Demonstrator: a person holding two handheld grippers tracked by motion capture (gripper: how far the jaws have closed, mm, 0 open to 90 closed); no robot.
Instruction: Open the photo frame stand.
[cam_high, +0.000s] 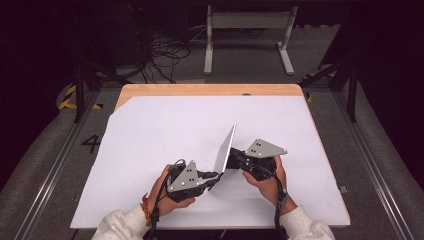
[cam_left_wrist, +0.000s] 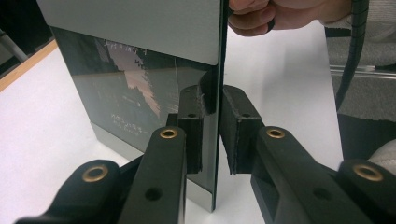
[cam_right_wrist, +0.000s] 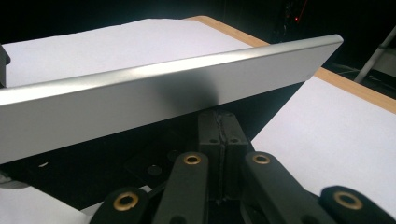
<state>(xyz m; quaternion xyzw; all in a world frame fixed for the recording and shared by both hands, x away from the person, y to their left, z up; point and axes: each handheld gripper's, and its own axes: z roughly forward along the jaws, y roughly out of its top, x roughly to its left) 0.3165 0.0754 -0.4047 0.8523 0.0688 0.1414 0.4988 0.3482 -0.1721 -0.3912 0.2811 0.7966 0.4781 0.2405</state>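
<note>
Together, near the bench's (cam_high: 150, 90) front edge on its white sheet (cam_high: 160, 135), the left gripper (cam_high: 212, 176) pinches the lower edge of a thin silver panel (cam_high: 225, 149) held tilted on edge, while the right gripper's (cam_high: 236, 156) jaws sit pressed shut beneath that panel, their grasp unclear.

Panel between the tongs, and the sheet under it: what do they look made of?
The panel looks like metal, likely brushed aluminium: a silver satin face with a soft sheen and rounded corners. Its other face is dark and glossy, glass or plastic, mirroring the left tongs. The sheet looks like matte white paper; I can't tell for sure.
</note>
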